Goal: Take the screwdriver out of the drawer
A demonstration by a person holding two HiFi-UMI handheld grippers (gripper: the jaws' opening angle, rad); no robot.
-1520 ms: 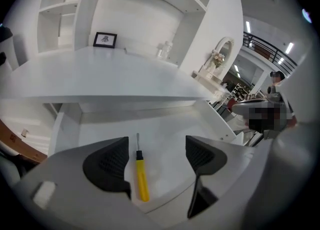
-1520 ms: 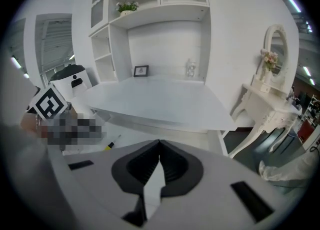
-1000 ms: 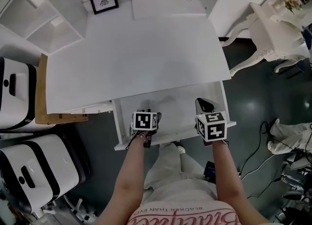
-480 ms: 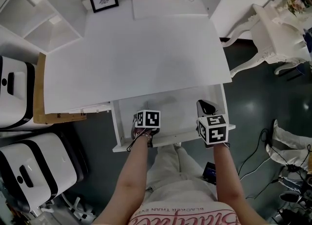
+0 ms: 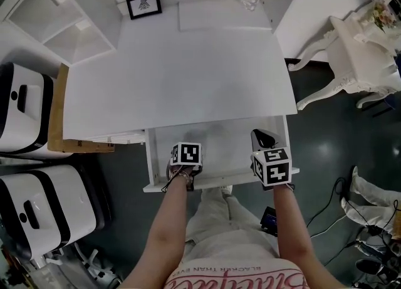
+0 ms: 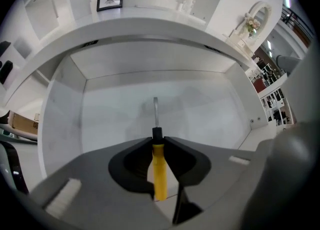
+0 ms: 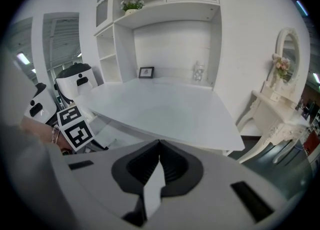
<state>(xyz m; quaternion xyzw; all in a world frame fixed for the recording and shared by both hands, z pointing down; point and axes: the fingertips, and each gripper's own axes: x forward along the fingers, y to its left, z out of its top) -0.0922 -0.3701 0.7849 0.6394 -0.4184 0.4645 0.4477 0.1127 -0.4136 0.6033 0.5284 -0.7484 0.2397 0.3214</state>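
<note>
Barely anything has shifted since a second ago: the marker cube on my left hand-held gripper (image 6: 158,136) has turned a little over the drawer (image 5: 152,156), and the right hand-held gripper (image 7: 159,146) sits at the same front right corner. From the head view that cube hides the left jaws and everything under them. Down the left gripper view the jaws are closing and already pinch the screwdriver (image 6: 159,169) at its black collar. Its yellow handle runs back between them, the butt cut off behind the gripper body. The metal shaft points at the drawer's back wall, its tip faint against the white; whether it rests on the floor I can't tell. Over on the right, the jaws are clenched together on nothing. The drawer stands pulled out from under the counter (image 5: 175,74).
</note>
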